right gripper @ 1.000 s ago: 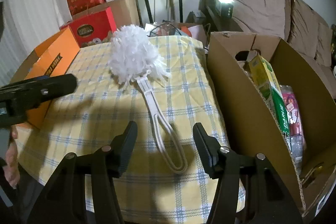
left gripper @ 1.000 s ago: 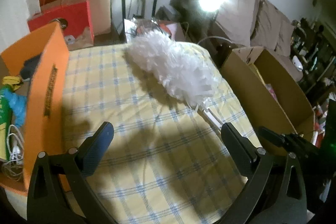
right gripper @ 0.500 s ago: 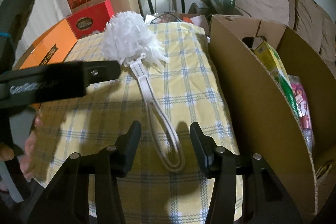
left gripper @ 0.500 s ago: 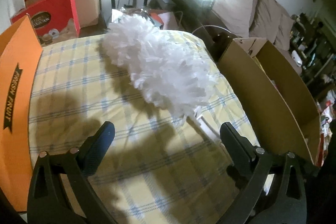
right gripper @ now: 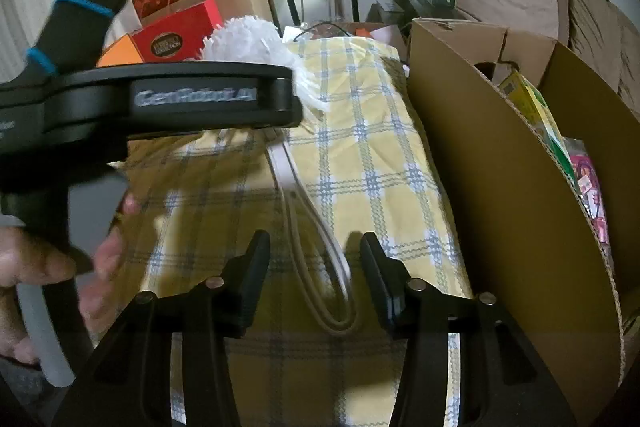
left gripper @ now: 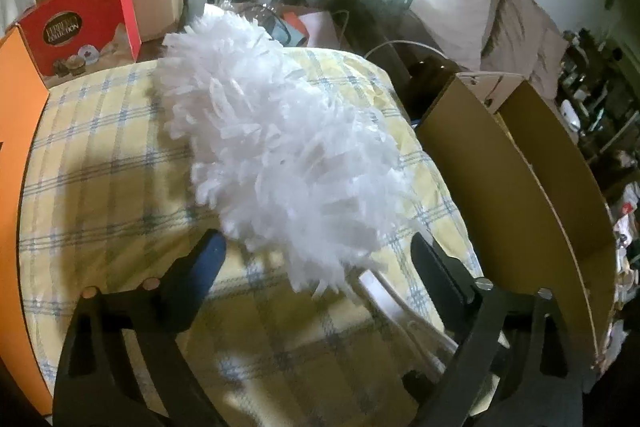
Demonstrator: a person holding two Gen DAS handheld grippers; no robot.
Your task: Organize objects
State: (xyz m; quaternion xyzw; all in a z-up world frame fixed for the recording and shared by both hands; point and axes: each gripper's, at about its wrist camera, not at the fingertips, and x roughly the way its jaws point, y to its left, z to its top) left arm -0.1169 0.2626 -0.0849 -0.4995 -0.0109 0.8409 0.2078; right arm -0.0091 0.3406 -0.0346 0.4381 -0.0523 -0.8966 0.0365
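Item 1. Duster (left gripper: 280, 155), white, fluffy head with a pale looped plastic handle (right gripper: 316, 247). Location: lying flat on the surface (left gripper: 100, 163), which is covered in a yellow cloth with blue checks. The head points toward the far edge, the handle loop toward the near edge.

Item 2. Left gripper (left gripper: 316, 259), black. Jaws wide and closing; the lower fringe of the duster head lies between the fingertips, and the left fingertip (left gripper: 208, 255) is just beside the fluff. No pad presses on it (nothing grasped). In the right wrist view the same tool crosses the frame from the left, above the handle's upper end, carried by a hand (right gripper: 52, 267).

Item 3. Right gripper (right gripper: 314, 259), black. Jaws partly apart and closing, set either side of the handle loop near its rounded end. Both pads stand clear of the plastic, so the handle is straddled, not clamped.

Item 4. Cardboard box (right gripper: 500, 187), brown, open-topped, standing against the right edge of the surface. Contents seen from the right wrist view: a yellow-green carton (right gripper: 532, 107) and pink packaged goods (right gripper: 588, 183).

Item 5. Orange box (left gripper: 16, 131), along the left edge of the surface.

Item 6. Red chocolate box (left gripper: 76, 31), beyond the far-left corner, with further cartons stacked behind.
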